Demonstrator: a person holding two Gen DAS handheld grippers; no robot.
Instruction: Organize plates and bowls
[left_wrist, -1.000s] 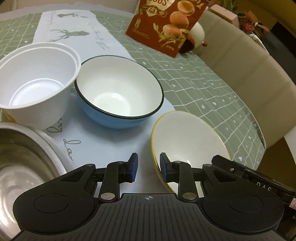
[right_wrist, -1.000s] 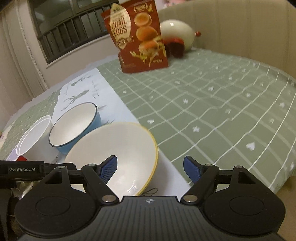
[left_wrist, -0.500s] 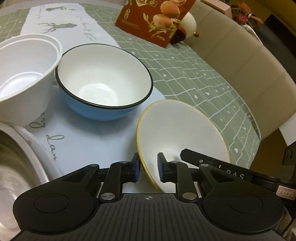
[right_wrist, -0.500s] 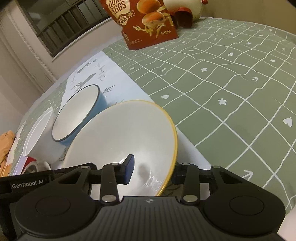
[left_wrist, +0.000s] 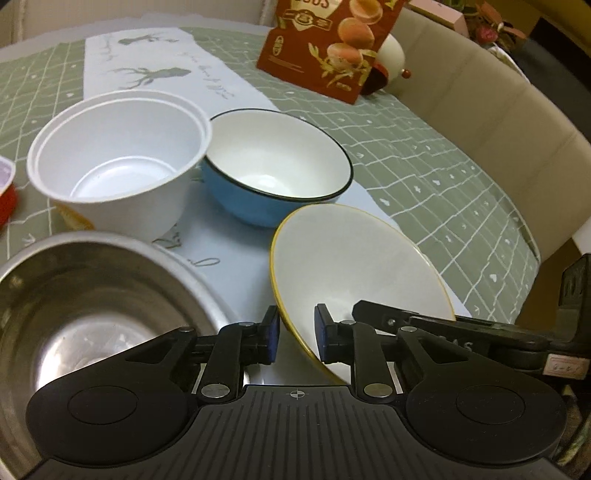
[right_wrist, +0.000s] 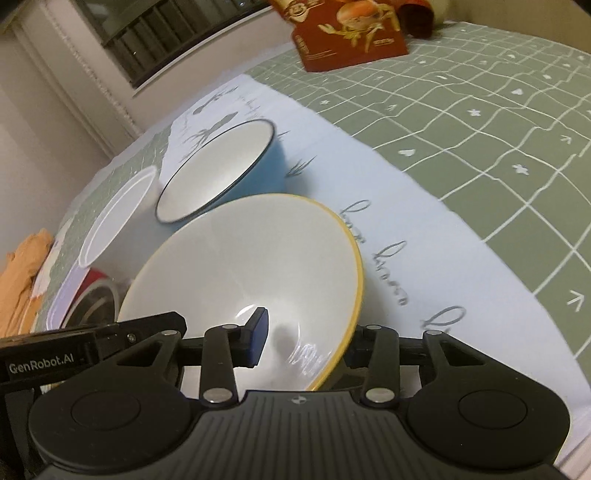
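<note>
**Two grippers on the yellow-rimmed bowl**

Left of the yellow-rimmed bowl (left_wrist: 354, 266), a shiny steel bowl (left_wrist: 92, 295) is standing close, round and deep. Behind it, a white plastic bowl (left_wrist: 118, 162) with a thin double rim is touching a blue enamel bowl (left_wrist: 275, 166) with a dark edge. The yellow-rimmed bowl, smooth and white inside, is tilting over a pale runner (right_wrist: 388, 206) on the green checked tablecloth (left_wrist: 424, 147). The left gripper (left_wrist: 295, 334) is opening slightly, its narrow jaws standing astride the near left rim. The right gripper (right_wrist: 306, 341) is clamping the right rim. Far behind, a red snack bag (left_wrist: 328, 44) is standing upright.
</note>
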